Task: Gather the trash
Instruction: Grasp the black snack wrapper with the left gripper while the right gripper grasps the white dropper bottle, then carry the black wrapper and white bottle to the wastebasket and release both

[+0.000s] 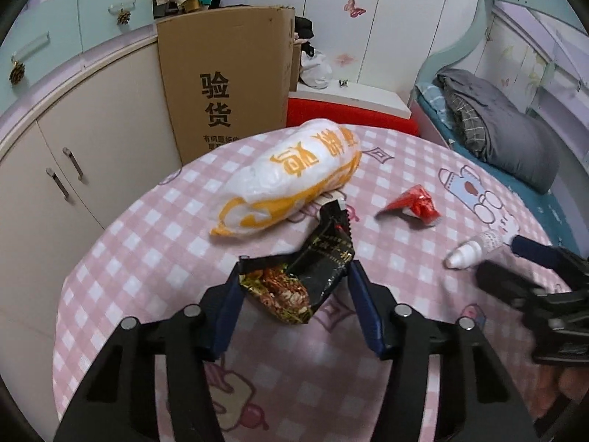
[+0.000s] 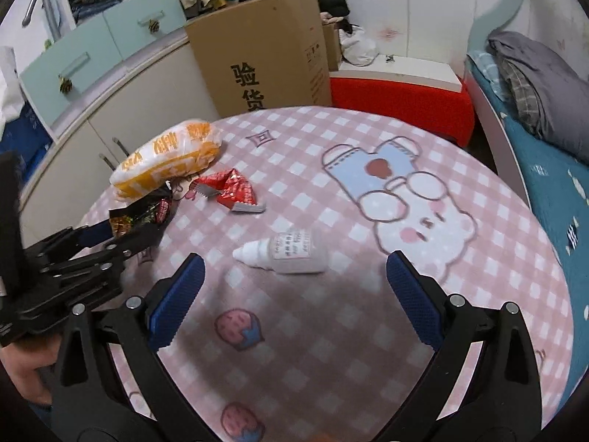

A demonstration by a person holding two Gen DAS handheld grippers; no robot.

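Left wrist view, lower centre: the left hand-held gripper [image 1: 294, 276] has its two blue fingers closed in against the sides of a torn black snack wrapper [image 1: 305, 276], which bulges between them; whether it is lifted off the desk [image 1: 147, 258] cannot be told. Right wrist view: the right hand-held gripper [image 2: 294, 287] is spread wide and empty, with a small white dropper bottle [image 2: 287, 254] lying on its side just ahead of the fingertips. A red foil wrapper [image 2: 232, 191] and a white-and-orange plastic bag [image 2: 165, 158] lie at centre left. Risks, as judged: the crumpled, slick wrapper may slip from an edge grip; the round bottle may roll away if one finger touches first.
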